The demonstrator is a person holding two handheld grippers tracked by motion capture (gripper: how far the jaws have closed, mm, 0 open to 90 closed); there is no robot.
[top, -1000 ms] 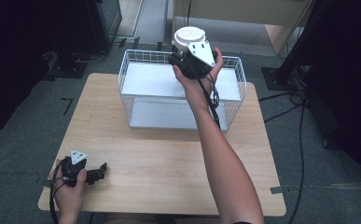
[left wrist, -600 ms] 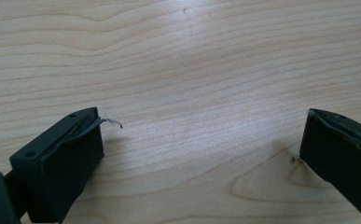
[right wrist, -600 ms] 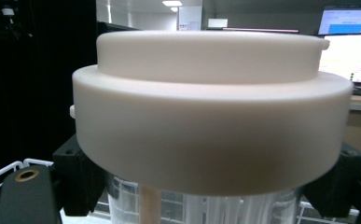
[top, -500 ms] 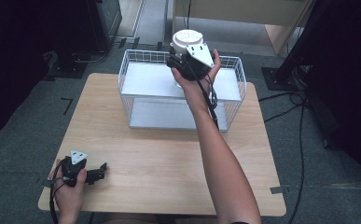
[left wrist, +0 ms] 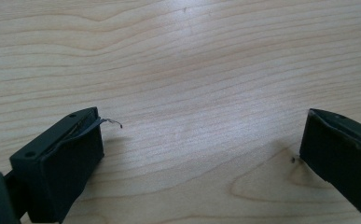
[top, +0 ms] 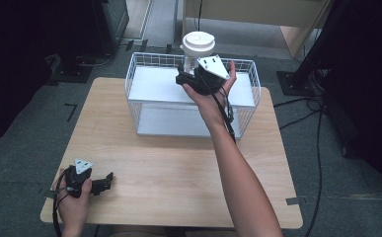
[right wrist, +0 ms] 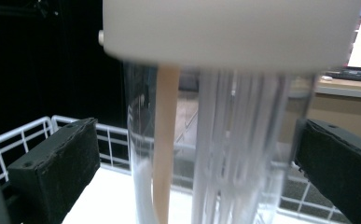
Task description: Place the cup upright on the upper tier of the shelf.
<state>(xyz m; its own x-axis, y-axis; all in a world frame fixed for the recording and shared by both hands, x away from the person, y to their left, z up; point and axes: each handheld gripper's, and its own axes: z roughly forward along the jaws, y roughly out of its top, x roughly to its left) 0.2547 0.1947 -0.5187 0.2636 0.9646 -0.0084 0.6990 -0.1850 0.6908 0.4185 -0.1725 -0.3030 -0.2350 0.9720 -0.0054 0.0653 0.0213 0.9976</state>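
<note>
Straw dispenser (top: 198,49) in wire basket (top: 144,74), right gripper (top: 187,81) jaws just opened around it

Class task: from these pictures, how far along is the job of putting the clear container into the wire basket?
Done: the clear container with its white lid stands at the back of the wire basket. In hand: the right gripper has just been opening; its jaws flank the container without pressing it. Left: drawing that gripper away. The left gripper rests open on the table.
</note>
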